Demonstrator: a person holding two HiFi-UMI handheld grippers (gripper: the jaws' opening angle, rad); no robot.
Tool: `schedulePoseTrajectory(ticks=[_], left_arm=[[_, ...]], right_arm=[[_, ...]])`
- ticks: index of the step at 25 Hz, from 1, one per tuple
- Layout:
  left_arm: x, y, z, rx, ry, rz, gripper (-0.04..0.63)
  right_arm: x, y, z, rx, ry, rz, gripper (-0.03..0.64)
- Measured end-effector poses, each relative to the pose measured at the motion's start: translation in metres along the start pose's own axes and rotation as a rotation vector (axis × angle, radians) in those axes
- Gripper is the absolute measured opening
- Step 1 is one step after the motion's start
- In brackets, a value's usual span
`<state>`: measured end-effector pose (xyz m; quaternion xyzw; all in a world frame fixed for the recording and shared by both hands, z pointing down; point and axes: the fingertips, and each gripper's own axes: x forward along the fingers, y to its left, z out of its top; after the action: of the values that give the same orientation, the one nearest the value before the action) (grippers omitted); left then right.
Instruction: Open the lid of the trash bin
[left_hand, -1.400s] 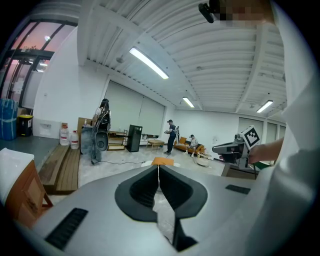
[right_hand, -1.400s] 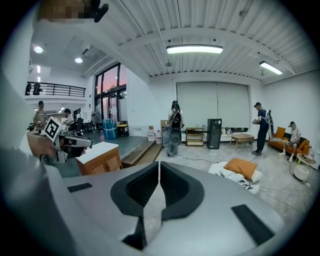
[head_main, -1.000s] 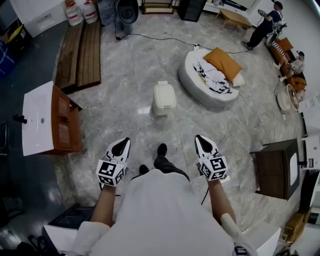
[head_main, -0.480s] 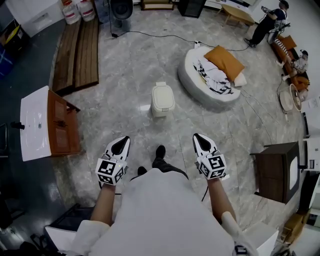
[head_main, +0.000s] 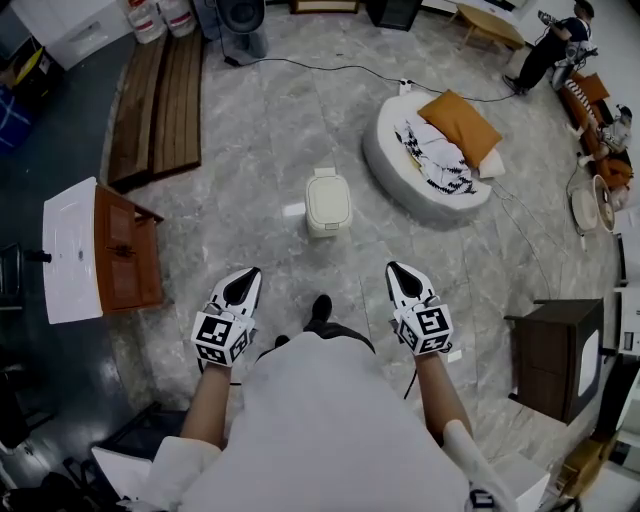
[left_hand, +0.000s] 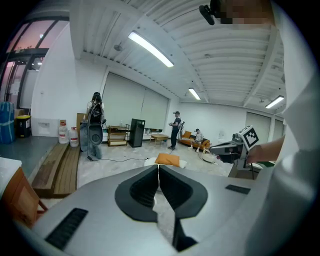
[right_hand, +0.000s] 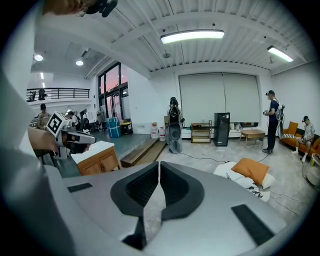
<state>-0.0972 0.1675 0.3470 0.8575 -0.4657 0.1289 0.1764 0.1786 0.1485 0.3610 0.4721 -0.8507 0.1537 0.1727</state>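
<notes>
A small cream trash bin (head_main: 327, 201) stands on the marble floor ahead of me, its lid down. My left gripper (head_main: 244, 278) is held at waist height, well short of the bin and to its left, jaws together with nothing between them. My right gripper (head_main: 399, 273) is level with it on the other side, also shut and empty. In the left gripper view the left gripper (left_hand: 158, 166) points across the room over the bin, which is hidden below it. The right gripper (right_hand: 159, 165) likewise shows only the room beyond.
A round white floor bed with an orange cushion (head_main: 458, 125) lies right of the bin. A wooden cabinet with a white top (head_main: 100, 250) stands at the left, a dark cabinet (head_main: 556, 355) at the right. Wooden planks (head_main: 160, 95) and a cable (head_main: 330, 68) lie farther off. People (head_main: 555, 45) are at the far right.
I have stepped slightly forward; the bin and the floor bed sit lower in the head view. Both grippers keep their place and stay shut.
</notes>
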Motion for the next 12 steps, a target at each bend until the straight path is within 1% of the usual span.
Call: schedulePoseTrajectory(ticks=[4,12], left_arm=[[0.023,-0.004,0.002,0.007,0.025,0.011,0.018],[0.051,-0.005,0.005,0.011,0.062,0.05,0.018]], right_arm=[[0.013,-0.021,-0.002,-0.037,0.025,0.013,0.034],[0.044,-0.045,-0.002,-0.038,0.036,0.072,0.034]])
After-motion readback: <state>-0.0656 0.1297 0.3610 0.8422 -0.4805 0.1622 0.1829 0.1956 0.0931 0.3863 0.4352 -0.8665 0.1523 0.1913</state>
